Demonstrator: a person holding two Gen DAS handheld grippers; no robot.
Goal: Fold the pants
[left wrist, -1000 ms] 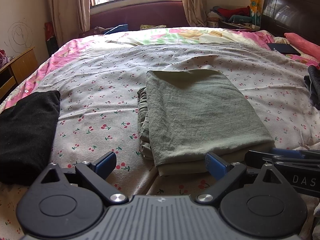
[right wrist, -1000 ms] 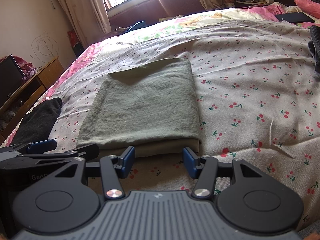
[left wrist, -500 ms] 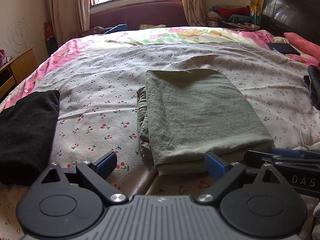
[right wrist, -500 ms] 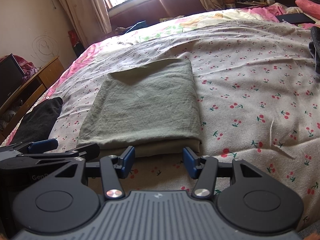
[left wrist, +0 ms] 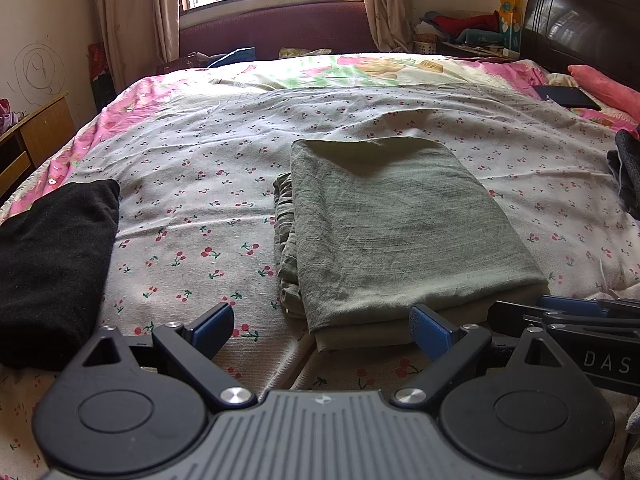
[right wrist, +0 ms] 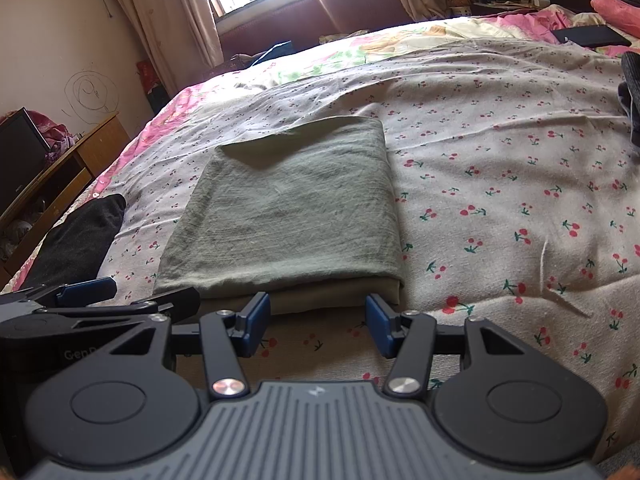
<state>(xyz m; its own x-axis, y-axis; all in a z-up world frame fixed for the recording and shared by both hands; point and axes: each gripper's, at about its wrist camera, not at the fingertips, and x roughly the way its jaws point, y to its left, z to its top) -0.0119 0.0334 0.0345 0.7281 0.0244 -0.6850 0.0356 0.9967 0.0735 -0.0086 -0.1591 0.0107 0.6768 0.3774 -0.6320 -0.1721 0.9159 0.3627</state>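
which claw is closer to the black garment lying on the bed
Left. The left claw sits open just beside the black garment; the right claw, also open, is beyond it, at the near edge of the folded green pants.

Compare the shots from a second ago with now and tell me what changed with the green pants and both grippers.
Nothing visibly changed. The folded olive-green cloth pants lie flat on the cherry-print bedsheet, and the left gripper and right gripper hang open at their near edge, gripping nothing.
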